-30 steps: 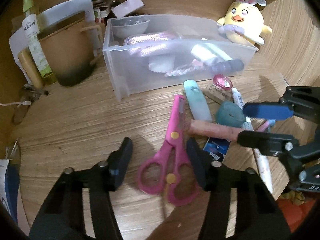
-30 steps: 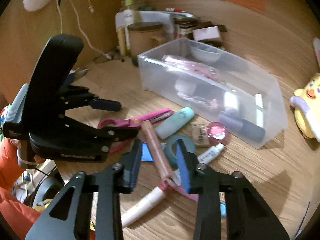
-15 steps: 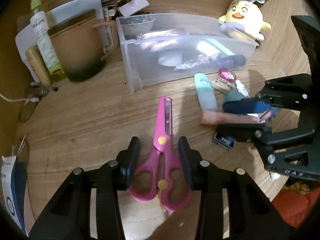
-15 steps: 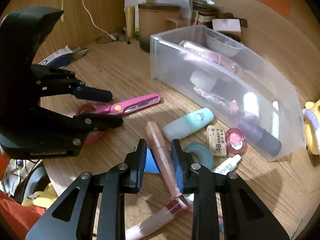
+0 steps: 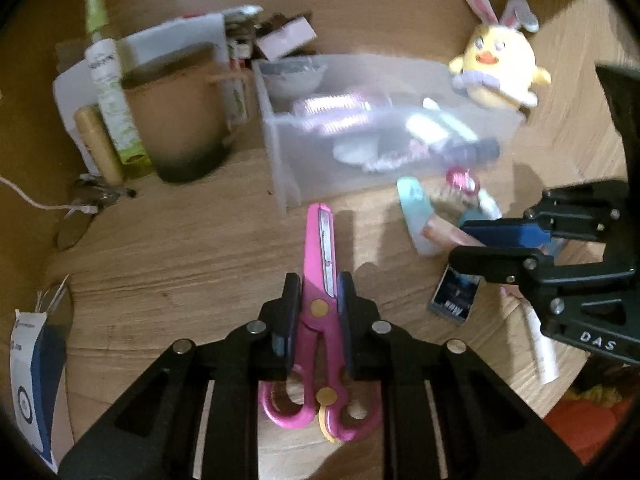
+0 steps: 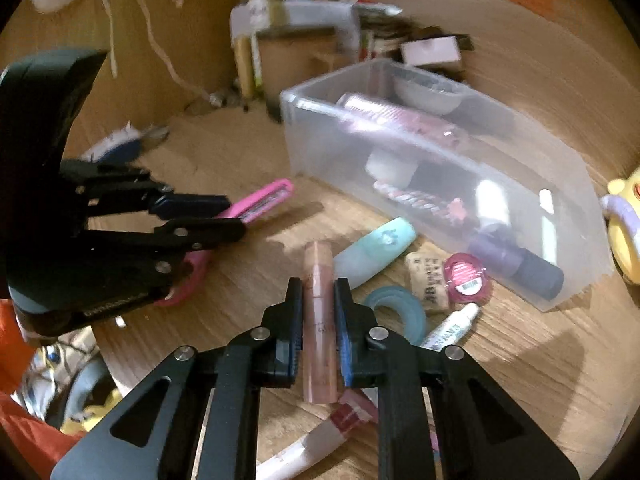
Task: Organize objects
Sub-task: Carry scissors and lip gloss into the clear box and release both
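At the left of the wooden surface [image 5: 168, 248], the left hand-held gripper [image 5: 318, 312] is clamped on the pink plastic scissors [image 5: 320, 308], its pads pressing both sides of the pivot. The scissors' long axis runs along the fingers: blades toward twelve o'clock, handle loops back at six. The blade tip ends just short of the near corner of the translucent plastic storage bin [image 5: 288, 168], which lies from twelve to one o'clock of this hand-held gripper, so the left hand is the nearer one to the bin's open end, and a short carry forward and up over the wall looks like what the move needs.

Further right, the right hand-held gripper [image 6: 318, 320] is closed on a slim pink cosmetic tube [image 6: 319, 320], also held lengthwise, one end at twelve o'clock, the other out behind the pads at six. From here the bin's long wall [image 6: 460, 184] stretches from twelve to two o'clock, well apart. Between lie a mint-green tube [image 6: 372, 252], a teal tape roll [image 6: 396, 312], and a small round pink case [image 6: 466, 278], loose on the surface.
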### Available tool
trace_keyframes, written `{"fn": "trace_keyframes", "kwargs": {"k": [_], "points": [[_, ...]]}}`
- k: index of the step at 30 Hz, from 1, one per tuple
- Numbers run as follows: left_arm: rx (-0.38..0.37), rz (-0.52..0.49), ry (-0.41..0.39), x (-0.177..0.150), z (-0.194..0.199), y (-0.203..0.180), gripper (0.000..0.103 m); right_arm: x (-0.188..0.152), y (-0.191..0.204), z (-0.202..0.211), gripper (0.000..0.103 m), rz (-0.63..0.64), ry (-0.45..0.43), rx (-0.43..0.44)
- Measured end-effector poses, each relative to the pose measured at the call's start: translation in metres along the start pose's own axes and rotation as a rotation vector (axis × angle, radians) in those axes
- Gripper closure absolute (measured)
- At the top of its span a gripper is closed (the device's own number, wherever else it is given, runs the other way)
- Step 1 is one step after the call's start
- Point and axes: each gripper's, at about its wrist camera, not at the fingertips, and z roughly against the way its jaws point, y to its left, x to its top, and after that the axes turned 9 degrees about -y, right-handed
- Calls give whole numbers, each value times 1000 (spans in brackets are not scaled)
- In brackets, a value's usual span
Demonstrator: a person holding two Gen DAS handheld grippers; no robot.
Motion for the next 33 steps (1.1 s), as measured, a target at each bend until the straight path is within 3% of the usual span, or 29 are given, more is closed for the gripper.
{"fn": "trace_keyframes", "kwargs": {"k": [9, 16, 27, 33], "points": [[-9, 38, -154, 34, 39, 4, 85, 20, -18, 44, 89, -79, -150, -49], [-40, 38, -235, 66, 48, -4, 86, 38, -43, 71, 89, -128, -248, -101], [-88, -12, -312, 128, 42, -32, 86, 67, -86, 90, 89, -156, -339, -222], [-100, -39, -279, 152, 7, -50, 86, 76, -106, 74, 89, -143, -327, -275]]}}
